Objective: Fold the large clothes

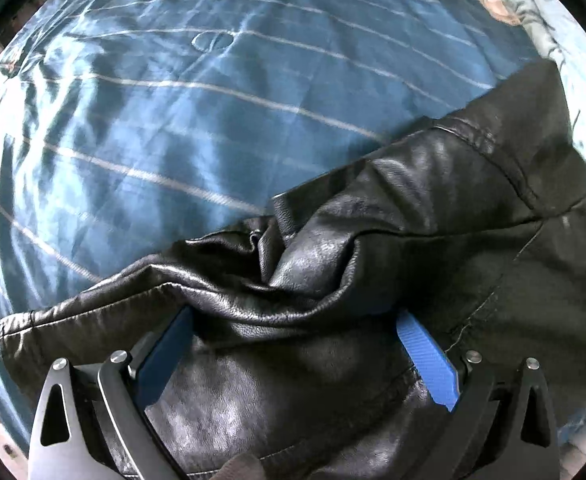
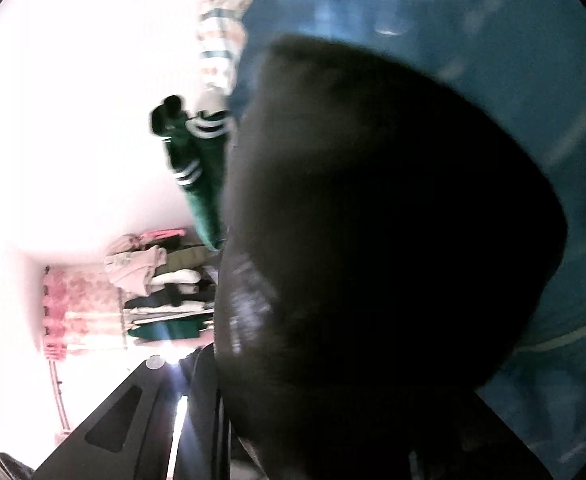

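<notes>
One black leather jacket is seen lying on the bed's blue striped cover, its long axis running from the near left edge of the cover up toward the far right. A rumpled fold of the jacket is draped across the left tool, whose blue fingers are set wide apart, one on each side of the leather; whether anything is actually pinched cannot be told. In the right wrist view, the jacket fills the centre as a dark blurred mass over the blue cover. The right tool is mostly hidden behind the jacket, and how it is set cannot be told. Beyond the jacket's left side, a green garment with white stripes and hanging clothes are seen.
</notes>
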Demonstrator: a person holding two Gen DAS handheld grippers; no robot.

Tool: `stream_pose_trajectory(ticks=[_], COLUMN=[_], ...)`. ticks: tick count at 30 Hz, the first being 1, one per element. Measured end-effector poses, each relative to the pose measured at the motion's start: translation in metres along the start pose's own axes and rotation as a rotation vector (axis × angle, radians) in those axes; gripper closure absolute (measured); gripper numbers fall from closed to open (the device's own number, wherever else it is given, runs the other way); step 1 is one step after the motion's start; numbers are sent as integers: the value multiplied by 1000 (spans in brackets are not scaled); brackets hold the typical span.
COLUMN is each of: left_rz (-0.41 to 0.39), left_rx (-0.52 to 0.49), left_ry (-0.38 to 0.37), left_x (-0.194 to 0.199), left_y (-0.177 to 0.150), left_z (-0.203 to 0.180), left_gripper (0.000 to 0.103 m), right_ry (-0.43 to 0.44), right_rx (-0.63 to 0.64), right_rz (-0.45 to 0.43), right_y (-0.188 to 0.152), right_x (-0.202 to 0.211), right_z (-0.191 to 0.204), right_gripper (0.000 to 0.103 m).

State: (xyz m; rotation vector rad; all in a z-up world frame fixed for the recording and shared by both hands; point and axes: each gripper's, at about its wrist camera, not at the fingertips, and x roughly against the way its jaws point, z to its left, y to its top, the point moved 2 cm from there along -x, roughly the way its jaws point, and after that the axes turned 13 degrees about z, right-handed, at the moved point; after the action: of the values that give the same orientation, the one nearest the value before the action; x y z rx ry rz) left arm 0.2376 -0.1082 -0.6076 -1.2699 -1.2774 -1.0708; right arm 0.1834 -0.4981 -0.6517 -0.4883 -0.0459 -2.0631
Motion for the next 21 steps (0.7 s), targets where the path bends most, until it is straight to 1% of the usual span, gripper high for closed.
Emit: stream_pose_trajectory(ticks=[2,5,7,8,10,11,12,14,17,18,19,21], left_rz=[-9,-18,-24,-27,-28,-24,-18,-23,-42,-56,-64,-82], left_rx=[-4,-52,-95,-123,-155,-151,-125,-59,93,139,173,265], left_ry=[-34,-89,-113,-122,-145,-157,-182,-212,-276,-280,-273,-252], left_x=[0,0,-2,-4,-5,-3,2,15,48,60,68,86], left_y=[11,33,48,56,66,69,70,64,34,20,9,-18], left_z=[-8,-32,-51,-61,-70,-69,-61,-36,25,47,65,113], left_gripper=[0,0,0,0,0,0,0,0,0,0,0,0], right_ry=[-5,-41,-94,-111,-167,-186,-206,-206,-238,-246,-243,-240], right_rx=[35,105,180,201,263,280,301,332,430,459,485,518], right_rz=[-3,-18,-27,-28,-20,-17,-5,26,104,134,174,245], right_y=[0,1,3,7,8,8,6,-1,-23,-33,-43,-66], right_x=[2,9,14,18,15,19,14,10,-11,-21,-34,-58], right_z=[22,55,81,88,108,111,120,129,147,153,158,161], right_gripper=[83,83,83,83,83,83,83,83,83,83,83,83])
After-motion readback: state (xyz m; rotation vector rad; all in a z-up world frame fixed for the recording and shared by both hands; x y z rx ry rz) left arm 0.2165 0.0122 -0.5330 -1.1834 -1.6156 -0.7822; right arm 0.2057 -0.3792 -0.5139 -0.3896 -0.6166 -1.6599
